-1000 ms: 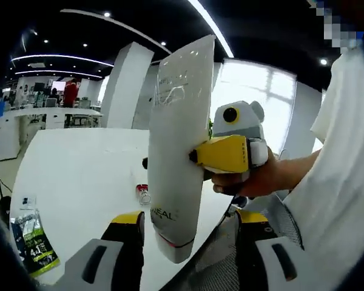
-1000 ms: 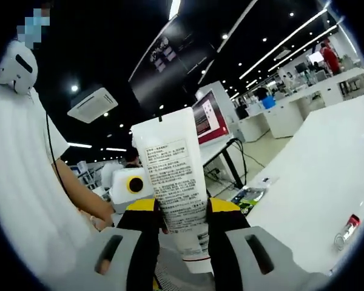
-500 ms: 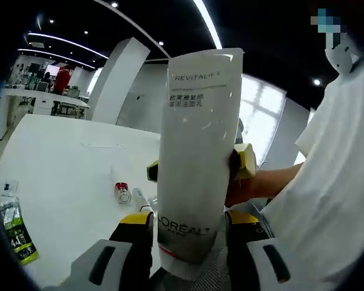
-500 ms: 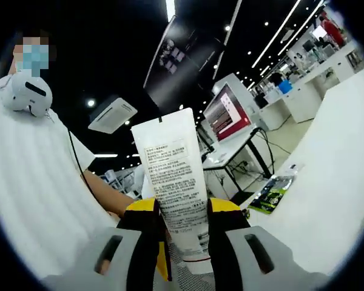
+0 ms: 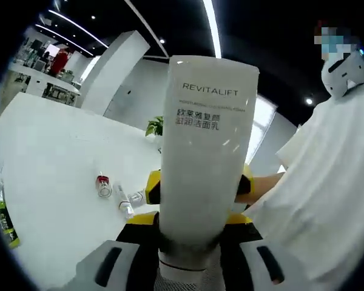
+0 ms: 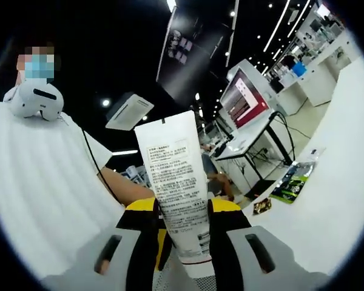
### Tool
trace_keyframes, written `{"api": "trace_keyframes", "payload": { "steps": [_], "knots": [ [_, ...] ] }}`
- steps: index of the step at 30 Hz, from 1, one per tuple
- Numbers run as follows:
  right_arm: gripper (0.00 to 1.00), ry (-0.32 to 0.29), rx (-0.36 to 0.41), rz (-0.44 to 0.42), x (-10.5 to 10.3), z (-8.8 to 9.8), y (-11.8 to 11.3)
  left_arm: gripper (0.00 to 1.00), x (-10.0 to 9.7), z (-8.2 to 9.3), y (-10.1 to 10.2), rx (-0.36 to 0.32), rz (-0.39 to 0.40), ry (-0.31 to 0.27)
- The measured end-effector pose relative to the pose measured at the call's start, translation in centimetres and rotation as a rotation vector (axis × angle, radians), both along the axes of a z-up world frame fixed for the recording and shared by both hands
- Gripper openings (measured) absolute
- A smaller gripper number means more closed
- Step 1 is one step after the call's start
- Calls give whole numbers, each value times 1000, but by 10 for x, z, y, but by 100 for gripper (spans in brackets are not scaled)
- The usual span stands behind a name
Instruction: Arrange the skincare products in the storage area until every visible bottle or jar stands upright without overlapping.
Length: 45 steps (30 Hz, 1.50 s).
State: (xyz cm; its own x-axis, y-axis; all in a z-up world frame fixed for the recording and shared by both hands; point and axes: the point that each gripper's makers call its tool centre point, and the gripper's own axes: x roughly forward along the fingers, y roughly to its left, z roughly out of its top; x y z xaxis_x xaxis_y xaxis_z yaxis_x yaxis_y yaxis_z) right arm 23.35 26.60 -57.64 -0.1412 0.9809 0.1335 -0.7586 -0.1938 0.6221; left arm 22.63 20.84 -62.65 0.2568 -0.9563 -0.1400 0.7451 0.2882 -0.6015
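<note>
A tall white face-wash tube point(image 5: 206, 151) with a REVITALIFT label is held up in the air, cap end down. My left gripper point(image 5: 190, 225) has its jaws pressed against the tube's lower end, shut on it. Higher up, the yellow fingers point(image 5: 151, 187) of my right gripper clamp the tube from behind. In the right gripper view, the tube's point(image 6: 176, 182) printed back label faces me, and my right gripper point(image 6: 185, 209) is shut on it. On the white table point(image 5: 54, 157) lie a small red-capped bottle point(image 5: 103, 185) and a small clear tube point(image 5: 125, 204).
A green packet point(image 5: 3, 219) lies near the table's left edge and appears again as the green packet point(image 6: 294, 180) in the right gripper view. A person in a white shirt point(image 5: 315, 206) stands close behind the tube. Desks and a monitor point(image 6: 246, 103) are far off.
The left gripper's jaws have narrowed from wide apart onto the tube's lower end. The tube has turned its front label towards the left gripper view. The right gripper kept its hold.
</note>
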Motion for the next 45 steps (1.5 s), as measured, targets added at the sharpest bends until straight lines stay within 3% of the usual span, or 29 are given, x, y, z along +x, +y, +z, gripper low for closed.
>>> {"api": "trace_keyframes", "payload": {
  "steps": [6, 11, 13, 15, 19, 24, 28, 31, 36, 38, 45],
  "knots": [
    [30, 2, -17, -56, 7, -6, 6, 35, 7, -7, 5, 47, 51, -8],
    [32, -173, -136, -139, 14, -20, 16, 35, 21, -19, 16, 139, 158, -8],
    [34, -163, -150, -149, 14, -19, 21, 35, 22, -19, 16, 145, 169, -5],
    [33, -168, -176, -191, 19, -19, 22, 35, 27, -20, 20, 175, 200, -52],
    [32, -126, -289, -246, 26, -29, 26, 35, 30, -31, 24, 251, 228, -62],
    [34, -112, -290, -304, 33, -18, 24, 35, 38, -35, 32, 308, 287, -91],
    [26, -75, -262, -430, 58, 3, 13, 34, 46, -42, 41, 357, 343, -85],
    [24, -59, -249, -468, 68, 14, 10, 34, 49, -47, 44, 396, 365, -93],
    [24, -60, -338, -489, 72, -1, 13, 34, 50, -54, 46, 481, 367, -165],
    [21, -53, -383, -476, 68, -12, 15, 34, 50, -53, 46, 484, 370, -179],
    [16, -25, -422, -512, 70, -19, 11, 35, 53, -57, 51, 535, 387, -210]
  ]
}}
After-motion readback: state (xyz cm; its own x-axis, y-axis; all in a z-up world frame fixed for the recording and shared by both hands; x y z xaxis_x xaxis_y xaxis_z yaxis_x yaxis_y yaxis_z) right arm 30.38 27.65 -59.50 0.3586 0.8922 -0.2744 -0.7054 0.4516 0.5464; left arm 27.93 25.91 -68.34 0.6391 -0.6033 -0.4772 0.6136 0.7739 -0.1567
